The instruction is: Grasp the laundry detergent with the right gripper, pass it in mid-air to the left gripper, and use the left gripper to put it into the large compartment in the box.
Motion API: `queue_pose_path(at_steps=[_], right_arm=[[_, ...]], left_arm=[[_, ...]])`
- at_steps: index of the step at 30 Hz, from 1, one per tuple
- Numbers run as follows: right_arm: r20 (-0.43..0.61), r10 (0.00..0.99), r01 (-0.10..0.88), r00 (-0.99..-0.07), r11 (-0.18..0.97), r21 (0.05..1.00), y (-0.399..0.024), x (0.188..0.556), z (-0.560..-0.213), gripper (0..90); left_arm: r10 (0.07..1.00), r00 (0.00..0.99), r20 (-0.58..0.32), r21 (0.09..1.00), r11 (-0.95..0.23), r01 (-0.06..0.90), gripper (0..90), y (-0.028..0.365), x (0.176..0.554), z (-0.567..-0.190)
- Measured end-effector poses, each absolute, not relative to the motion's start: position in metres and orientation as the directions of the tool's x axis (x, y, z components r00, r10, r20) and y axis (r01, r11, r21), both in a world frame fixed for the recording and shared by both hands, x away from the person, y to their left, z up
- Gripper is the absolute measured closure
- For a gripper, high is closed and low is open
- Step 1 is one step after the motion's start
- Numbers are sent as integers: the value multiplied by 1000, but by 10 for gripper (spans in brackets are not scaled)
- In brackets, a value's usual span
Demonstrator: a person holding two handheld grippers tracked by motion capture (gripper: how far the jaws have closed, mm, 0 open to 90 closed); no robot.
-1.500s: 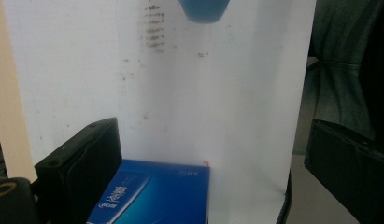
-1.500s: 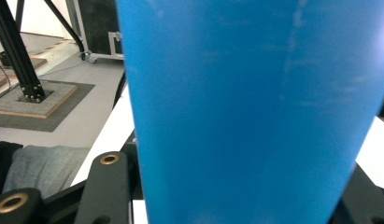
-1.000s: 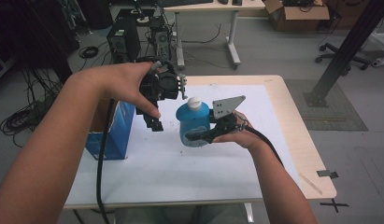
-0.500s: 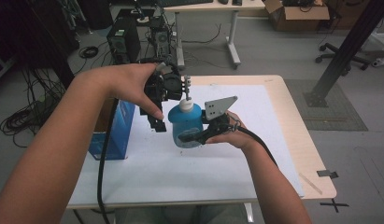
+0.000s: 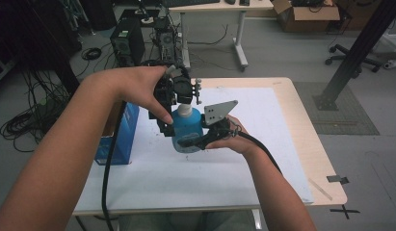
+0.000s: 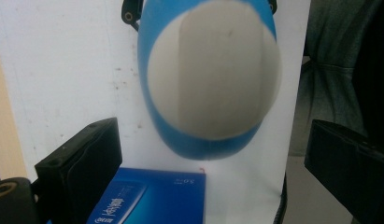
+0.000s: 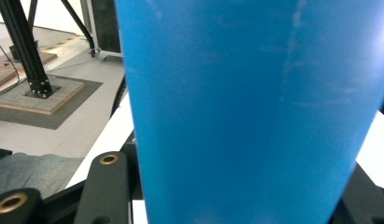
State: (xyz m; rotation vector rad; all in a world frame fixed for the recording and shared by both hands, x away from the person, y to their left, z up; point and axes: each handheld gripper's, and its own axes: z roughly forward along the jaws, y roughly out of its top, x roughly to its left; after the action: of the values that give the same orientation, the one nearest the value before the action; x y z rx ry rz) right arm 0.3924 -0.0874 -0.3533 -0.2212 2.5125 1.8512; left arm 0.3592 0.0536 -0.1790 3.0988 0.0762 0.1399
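Blue bottle [image 5: 187, 129] in right tongs [image 5: 185, 143], white cap [image 6: 213, 70] blurred, label unreadable

A lab or workshop, shown by computer towers [image 5: 124, 41] on the floor, loose cables [image 5: 22, 122], a black metal frame [image 5: 352, 62], a cardboard box [image 5: 306, 10], an office chair [image 5: 386, 48].

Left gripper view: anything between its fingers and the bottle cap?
Nothing. The fingers stand wide apart, and the white cap of the bottle sits beyond them across open air, over the white mat.

Black grippers [image 5: 178, 96], brass screws, grey tri plate, black cables.
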Motion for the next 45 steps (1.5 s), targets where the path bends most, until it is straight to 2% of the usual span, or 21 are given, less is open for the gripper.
queue_pose_path(at_steps=[35, 45], right_arm=[[-100, -91, -121, -991, 268, 956, -72, 392, -355, 453], [-103, -87, -123, -991, 272, 954, -71, 392, -355, 453]], left_arm=[[80, 991, 104, 57, -996, 74, 60, 45, 358, -191], [68, 992, 110, 51, -997, 63, 115, 42, 358, -191]])
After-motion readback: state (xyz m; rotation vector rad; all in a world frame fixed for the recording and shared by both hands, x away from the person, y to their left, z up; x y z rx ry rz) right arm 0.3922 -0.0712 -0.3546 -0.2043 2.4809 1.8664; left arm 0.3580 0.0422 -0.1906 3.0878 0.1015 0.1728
